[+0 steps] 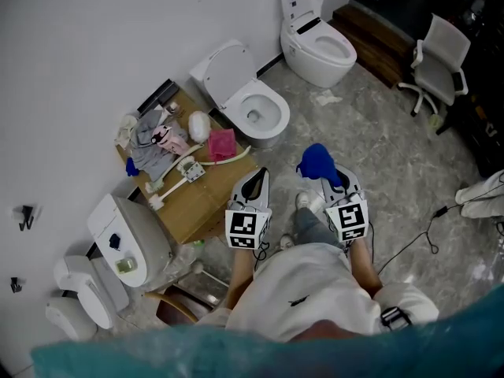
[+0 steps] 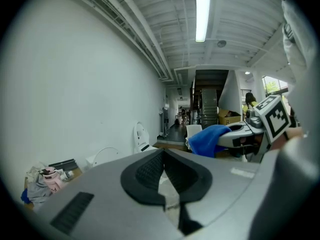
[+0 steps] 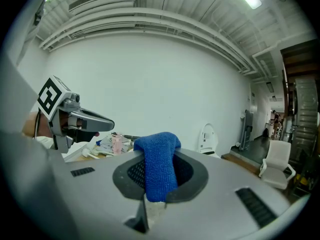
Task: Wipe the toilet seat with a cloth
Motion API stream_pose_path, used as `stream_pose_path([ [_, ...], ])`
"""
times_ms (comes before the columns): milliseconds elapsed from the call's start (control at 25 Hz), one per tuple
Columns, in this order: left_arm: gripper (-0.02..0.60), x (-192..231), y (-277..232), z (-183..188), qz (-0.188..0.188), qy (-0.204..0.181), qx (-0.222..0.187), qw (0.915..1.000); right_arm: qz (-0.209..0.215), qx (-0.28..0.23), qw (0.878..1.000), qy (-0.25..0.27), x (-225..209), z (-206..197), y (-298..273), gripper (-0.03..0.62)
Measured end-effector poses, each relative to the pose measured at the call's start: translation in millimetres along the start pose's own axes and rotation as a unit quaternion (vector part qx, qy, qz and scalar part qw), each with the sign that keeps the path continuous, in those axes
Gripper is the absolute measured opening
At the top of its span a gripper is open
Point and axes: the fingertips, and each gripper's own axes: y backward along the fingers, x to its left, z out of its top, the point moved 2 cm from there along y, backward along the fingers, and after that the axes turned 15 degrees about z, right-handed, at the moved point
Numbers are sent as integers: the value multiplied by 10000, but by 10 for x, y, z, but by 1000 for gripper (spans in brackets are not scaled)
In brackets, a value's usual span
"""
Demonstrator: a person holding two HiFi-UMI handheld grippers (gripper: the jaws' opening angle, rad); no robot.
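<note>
A white toilet stands ahead of me with its lid (image 1: 225, 69) raised and its seat ring (image 1: 263, 110) bare. My right gripper (image 1: 337, 181) is shut on a blue cloth (image 1: 316, 161), held above the floor to the right of that toilet. In the right gripper view the cloth (image 3: 157, 166) hangs folded over the jaws' tip (image 3: 157, 154). The left gripper (image 1: 253, 186) is beside it, shut, with nothing between its pads (image 2: 150, 169). From the left gripper view, the cloth (image 2: 207, 139) and right gripper (image 2: 250, 129) show at the right.
Left of the toilet, a low wooden table (image 1: 197, 199) carries clothes, a pink rag (image 1: 222, 144) and a brush. A second toilet (image 1: 319, 42) stands further back, with crumpled paper (image 1: 324, 98) before it. An office chair (image 1: 437, 61) and a floor cable (image 1: 425, 227) lie right.
</note>
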Motion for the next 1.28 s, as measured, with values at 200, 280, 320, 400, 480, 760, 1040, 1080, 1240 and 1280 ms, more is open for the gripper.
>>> stream_pose_path([
  [200, 9, 46, -433, 62, 69, -23, 56, 10000, 142, -56, 9999, -46, -353, 8, -293, 21],
  [280, 9, 59, -621, 79, 115, -25, 105, 9999, 192, -67, 9998, -89, -522, 4, -415, 21],
  [320, 9, 64, -713, 95, 123, -27, 119, 9999, 219, -70, 9997, -112, -607, 8, -479, 21],
  [400, 9, 81, -897, 150, 141, -18, 115, 9998, 292, -76, 9995, -133, -771, 26, -613, 21],
  [480, 9, 98, -1079, 205, 205, 29, 122, 9997, 382, -83, 9992, -123, -933, 46, -733, 21],
  [760, 9, 96, -1726, 344, 408, 84, 207, 9989, 658, -86, 9977, -113, -1525, 80, -1119, 21],
  [1040, 9, 59, -2168, 380, 571, 158, 327, 9977, 860, -75, 9961, -156, -1974, 69, -1371, 21],
  [1080, 9, 64, -2207, 376, 582, 165, 335, 9976, 884, -69, 9959, -152, -2006, 64, -1410, 21],
  [1240, 9, 116, -2375, 376, 637, 182, 362, 9971, 953, -92, 9953, -140, -2125, 87, -1564, 21],
  [1280, 9, 128, -2415, 379, 641, 188, 361, 9971, 965, -94, 9952, -138, -2150, 92, -1599, 21],
])
